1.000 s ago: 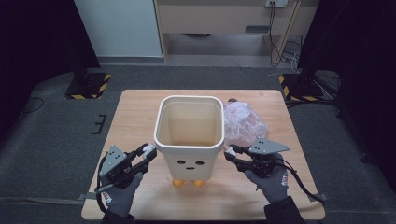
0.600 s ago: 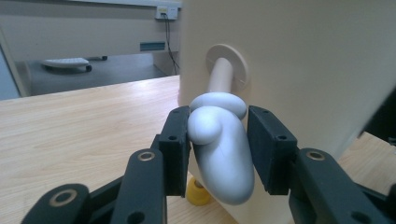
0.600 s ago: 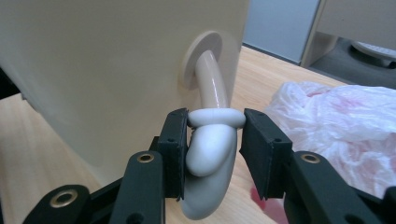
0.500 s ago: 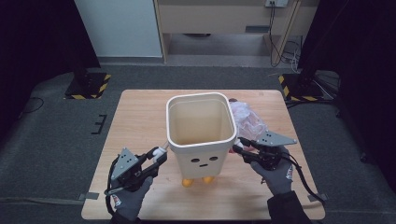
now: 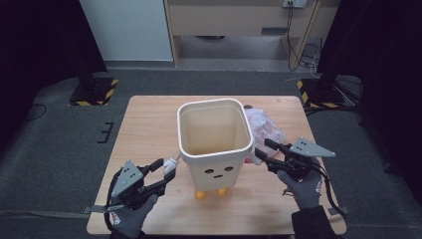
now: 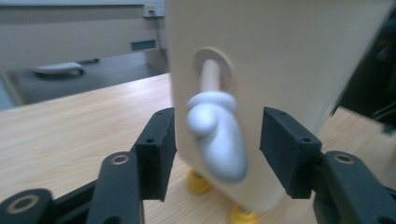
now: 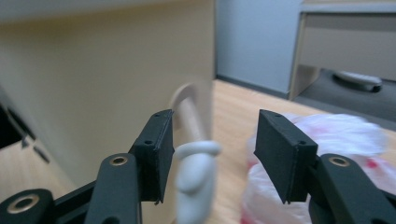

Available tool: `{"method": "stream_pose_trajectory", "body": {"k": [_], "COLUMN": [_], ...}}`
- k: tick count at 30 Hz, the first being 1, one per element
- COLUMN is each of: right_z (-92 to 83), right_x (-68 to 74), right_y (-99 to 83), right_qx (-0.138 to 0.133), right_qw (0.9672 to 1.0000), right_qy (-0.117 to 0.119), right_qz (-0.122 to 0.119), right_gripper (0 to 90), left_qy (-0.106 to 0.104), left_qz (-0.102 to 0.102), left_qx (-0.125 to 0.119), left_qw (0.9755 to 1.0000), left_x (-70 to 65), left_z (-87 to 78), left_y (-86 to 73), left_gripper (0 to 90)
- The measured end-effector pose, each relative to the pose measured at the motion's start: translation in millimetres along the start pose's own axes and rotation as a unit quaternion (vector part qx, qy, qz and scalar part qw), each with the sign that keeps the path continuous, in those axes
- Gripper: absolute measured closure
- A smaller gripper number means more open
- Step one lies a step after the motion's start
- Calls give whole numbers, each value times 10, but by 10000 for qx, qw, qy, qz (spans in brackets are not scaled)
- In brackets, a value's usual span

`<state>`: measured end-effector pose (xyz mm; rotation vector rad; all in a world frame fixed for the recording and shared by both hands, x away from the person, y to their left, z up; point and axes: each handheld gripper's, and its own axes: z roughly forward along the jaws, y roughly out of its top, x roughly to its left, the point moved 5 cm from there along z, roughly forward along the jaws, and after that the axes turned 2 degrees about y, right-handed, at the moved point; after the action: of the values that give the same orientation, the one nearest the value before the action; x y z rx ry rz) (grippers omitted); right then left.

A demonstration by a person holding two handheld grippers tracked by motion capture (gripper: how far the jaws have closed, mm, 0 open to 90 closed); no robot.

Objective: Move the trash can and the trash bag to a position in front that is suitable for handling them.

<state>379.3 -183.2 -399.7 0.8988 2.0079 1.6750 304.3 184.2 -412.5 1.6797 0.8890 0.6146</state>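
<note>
A cream bin (image 5: 214,144) with a drawn face and orange feet stands upright on the wooden table (image 5: 149,124). A white mitten-shaped hand (image 5: 171,163) sticks out from its left side, and my left gripper (image 5: 165,173) straddles it. In the left gripper view the mitten (image 6: 219,140) hangs between the pads with a gap on each side; my left gripper (image 6: 217,144) is open, its jaws just opened. My right gripper (image 5: 263,152) stands at the bin's right side. Its jaws have just opened too, and the other mitten (image 7: 196,177) sits loosely inside my right gripper (image 7: 215,154).
A crumpled pink-and-white plastic bag (image 5: 263,127) lies on the table behind my right gripper, against the bin, also the bag (image 7: 327,140). Stand bases with yellow-black stripes (image 5: 94,89) sit on the dark floor beyond the table. A cabinet (image 5: 239,20) stands at the back.
The bin has shifted slightly right and now stands still. Both grippers' jaws have opened off the bin's mitten hands. The right hand has drawn back a little.
</note>
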Motion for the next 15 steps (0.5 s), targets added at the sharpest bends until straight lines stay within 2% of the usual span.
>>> {"method": "stream_pose_trajectory", "body": {"k": [2, 4, 5, 6, 8, 9, 11, 13, 15], "right_z": [-77, -123, -130, -134, -118, -103, -51, 19, 89], "right_x": [-94, -242, -293, -358, -481, -537, -635, -732, -789], "right_y": [12, -32, -61, -111, -236, -304, -436, -563, -629], "right_qx": [-128, -268, -291, -302, -207, -142, 1, 238, 357], "right_qw": [9996, 9978, 9970, 9958, 9938, 9927, 9908, 9883, 9864], "right_qy": [-210, -548, -655, -789, -1029, -1136, -1287, -1464, -1569], "right_qz": [118, 246, 292, 343, 365, 377, 419, 355, 339], "right_gripper": [435, 403, 392, 403, 400, 401, 399, 401, 409], "left_qy": [62, -3, 37, 206, 314, 353, 421, 517, 598], "left_qz": [29, -65, -32, 104, 248, 204, -39, -186, -360], "left_qx": [111, 176, 307, 529, 796, 923, 1174, 1303, 1368], "left_qw": [9999, 9998, 9995, 9983, 9960, 9949, 9922, 9900, 9881], "left_x": [43, 105, 140, 188, 274, 326, 452, 550, 657], "left_z": [-20, 19, 47, 78, 148, 185, 262, 314, 366], "left_y": [-92, -232, -318, -416, -602, -694, -876, -978, -1061], "left_gripper": [410, 362, 357, 378, 358, 355, 348, 338, 323]}}
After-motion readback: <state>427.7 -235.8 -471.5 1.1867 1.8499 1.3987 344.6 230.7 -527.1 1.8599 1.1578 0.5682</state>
